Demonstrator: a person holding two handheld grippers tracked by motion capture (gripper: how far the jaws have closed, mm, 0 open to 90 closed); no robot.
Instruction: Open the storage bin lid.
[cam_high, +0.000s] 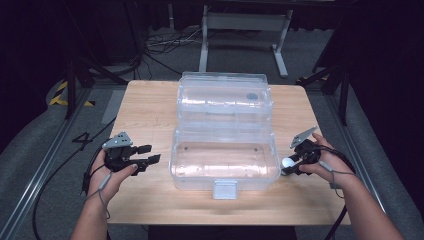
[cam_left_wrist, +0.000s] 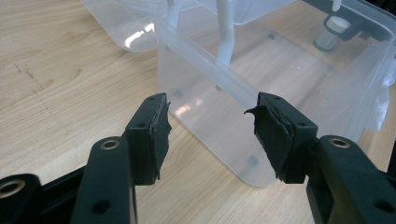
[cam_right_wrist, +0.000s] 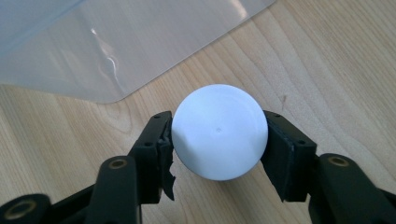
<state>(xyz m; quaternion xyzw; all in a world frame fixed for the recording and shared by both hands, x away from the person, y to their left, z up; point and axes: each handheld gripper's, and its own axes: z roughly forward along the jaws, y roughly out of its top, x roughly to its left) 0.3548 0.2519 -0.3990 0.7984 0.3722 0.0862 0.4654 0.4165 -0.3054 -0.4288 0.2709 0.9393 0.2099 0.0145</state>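
Fingers (cam_right_wrist: 219, 154) clamp white ball (cam_right_wrist: 218, 131).

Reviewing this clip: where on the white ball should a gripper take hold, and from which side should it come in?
Across its widest part, one pad on each opposite side. The white ball is round and smooth, so an off-centre pinch would likely squeeze it out. It sits on the table right of the clear box, so coming from above on the open right side suits; the right gripper already has its pads against it there.

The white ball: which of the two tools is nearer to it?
The right tool. Its pads press on both sides of the white ball, right of the clear box. The left tool is open on the box's far side, well apart.
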